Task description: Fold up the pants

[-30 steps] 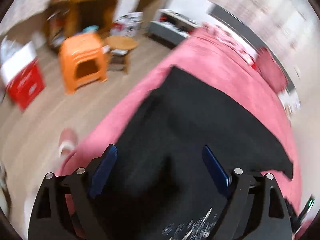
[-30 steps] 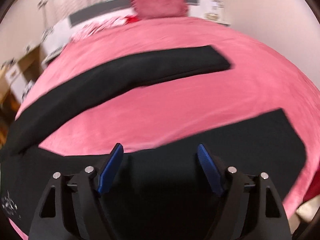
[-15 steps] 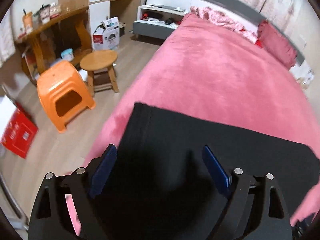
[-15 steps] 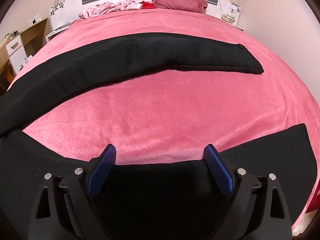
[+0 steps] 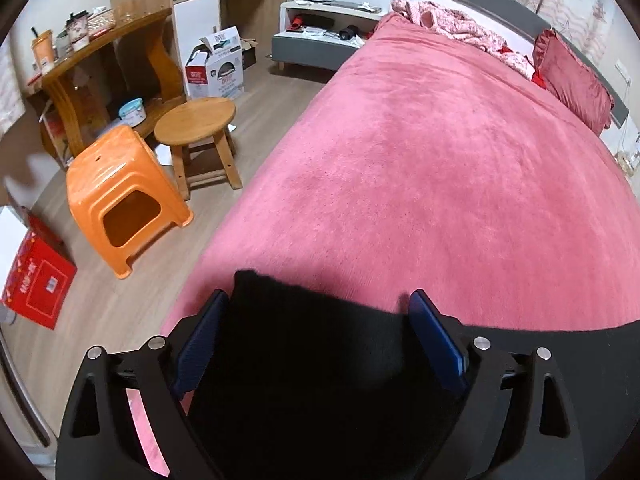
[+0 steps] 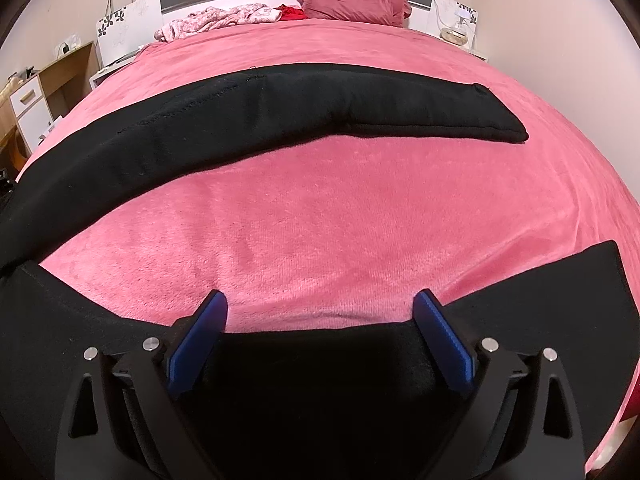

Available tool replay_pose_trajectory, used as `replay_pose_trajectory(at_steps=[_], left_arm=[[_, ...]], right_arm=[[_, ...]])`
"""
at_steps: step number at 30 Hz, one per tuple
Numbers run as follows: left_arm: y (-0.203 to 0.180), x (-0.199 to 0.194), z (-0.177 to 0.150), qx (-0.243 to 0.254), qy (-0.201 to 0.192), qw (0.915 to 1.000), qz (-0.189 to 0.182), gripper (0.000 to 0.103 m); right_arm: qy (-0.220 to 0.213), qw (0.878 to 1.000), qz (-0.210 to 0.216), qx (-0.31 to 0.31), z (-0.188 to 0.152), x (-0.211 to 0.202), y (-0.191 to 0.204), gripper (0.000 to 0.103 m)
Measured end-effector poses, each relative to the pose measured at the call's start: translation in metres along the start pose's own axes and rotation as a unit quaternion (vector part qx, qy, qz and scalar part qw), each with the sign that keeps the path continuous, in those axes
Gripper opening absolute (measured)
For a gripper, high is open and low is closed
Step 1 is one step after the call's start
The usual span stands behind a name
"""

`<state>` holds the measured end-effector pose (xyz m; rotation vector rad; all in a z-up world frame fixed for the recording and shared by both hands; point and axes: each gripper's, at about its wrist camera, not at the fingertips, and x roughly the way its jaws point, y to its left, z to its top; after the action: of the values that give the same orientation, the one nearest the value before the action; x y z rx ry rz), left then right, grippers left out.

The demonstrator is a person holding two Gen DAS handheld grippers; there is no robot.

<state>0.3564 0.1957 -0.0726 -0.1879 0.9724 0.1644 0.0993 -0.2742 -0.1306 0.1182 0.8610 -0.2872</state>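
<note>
Black pants (image 6: 280, 120) lie spread on a pink bed (image 6: 320, 216). In the right wrist view one leg stretches across the bed from left to right, and the other leg (image 6: 560, 300) runs along the near edge. My right gripper (image 6: 320, 312) is open, its jaws wide apart over the near leg's upper edge. In the left wrist view my left gripper (image 5: 318, 312) is open, with a corner of the black pants (image 5: 312, 340) lying between its blue pads near the bed's left edge.
An orange plastic stool (image 5: 120, 200) and a round wooden stool (image 5: 196, 120) stand on the floor left of the bed. A wooden desk (image 5: 100, 48), a cardboard box (image 5: 216, 64) and a red box (image 5: 36, 280) are further left. A red pillow (image 6: 352, 0) and crumpled pink cloth (image 6: 220, 20) lie at the headboard.
Both grippers have drawn back toward the near side of the pants. The left view has swung from the broad black fabric to its corner. Both grippers stay open.
</note>
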Motion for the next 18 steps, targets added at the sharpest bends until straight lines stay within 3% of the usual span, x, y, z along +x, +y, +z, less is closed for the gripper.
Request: replay_pose_trajectory(at_steps=[6,8,13,15,18], left_arm=[[-0.008,0.01,-0.001,0.015,0.005,0.9997,0.018,0.088],[-0.009,0.006,-0.003,0.024,-0.004,0.9996,0.015,0.078],[-0.028,-0.002,-0.009,0.076,-0.021,0.9966,0.025,0.027],[-0.038,-0.006,-0.013,0.104,-0.024,0.9937,0.034,0.015],[-0.039,-0.02,-0.019,0.106,-0.037,0.9934,0.022,0.012]], right_arm=[[0.0,1.0,0.001,0.001,0.0,0.001,0.0,0.094],[-0.001,1.0,0.001,0.001,0.0,0.002,0.0,0.094],[-0.001,1.0,0.0,0.001,0.0,0.002,0.0,0.094],[-0.002,1.0,0.001,0.002,0.0,0.003,0.0,0.094],[-0.002,1.0,0.003,0.005,0.0,0.003,0.0,0.095]])
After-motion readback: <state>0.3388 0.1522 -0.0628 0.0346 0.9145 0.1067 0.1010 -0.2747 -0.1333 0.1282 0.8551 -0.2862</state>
